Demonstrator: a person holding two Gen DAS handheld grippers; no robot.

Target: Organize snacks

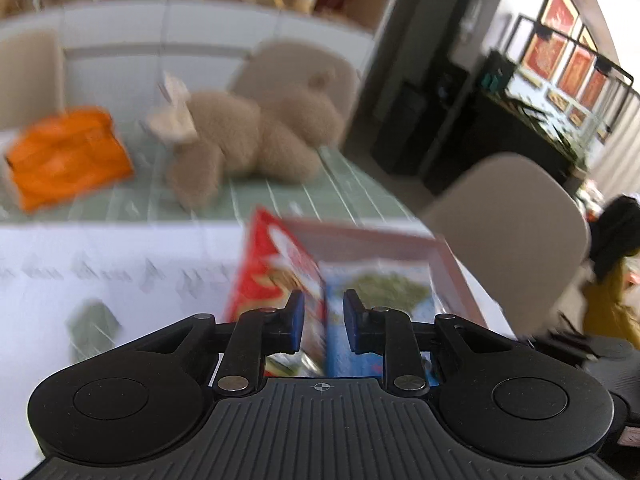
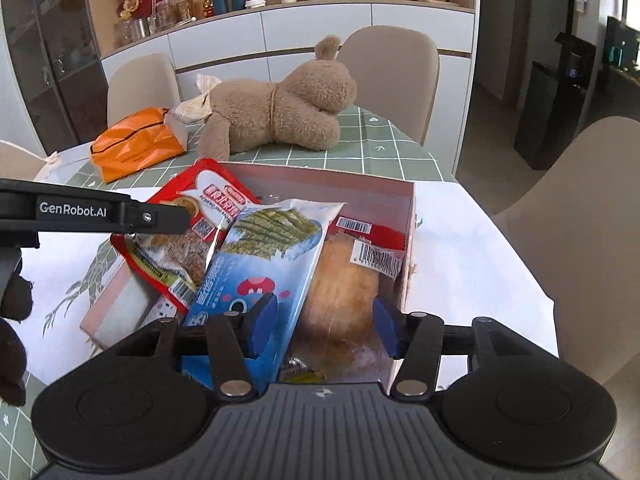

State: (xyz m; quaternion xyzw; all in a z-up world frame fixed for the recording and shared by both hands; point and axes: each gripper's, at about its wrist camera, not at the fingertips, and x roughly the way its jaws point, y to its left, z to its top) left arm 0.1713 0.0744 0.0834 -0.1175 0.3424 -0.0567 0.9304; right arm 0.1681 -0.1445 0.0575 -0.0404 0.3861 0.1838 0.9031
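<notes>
**Snack packets in a pink card box, both tongs at its near side**

Far left, well beyond the right tongs (image 2: 324,324): crinkled orange foil bag (image 2: 136,144), glossy, lying flat on the worktop (image 2: 380,148) with its green checked cloth. Right of that, past the box: fuzzy tan plush bear (image 2: 280,112), slumped on its side, face hidden.

Directly ahead of both tongs: shallow pink cardboard box (image 2: 410,220), square-cornered, near wall hidden behind the right tongs. Inside, leftmost: glossy red packet (image 2: 212,200), tilted up over the left rim, crossed by a black finger of the left tongs (image 1: 324,320) reaching in from the left. Next: slick blue-and-white packet (image 2: 256,272), long and flat, leaning on the red one, lower end covered by the right tongs' left blue pad. Rightmost: golden bread (image 2: 344,292) in clear wrap, rounded, soft-looking, barcode label on top, lying between the right tongs' pads.

Right tongs at middling width either side of the bread; pressing or not, impossible to tell. Left tongs narrow, packet edges showing in the gap; heavily blurred there, grip or no grip not discernible.
</notes>
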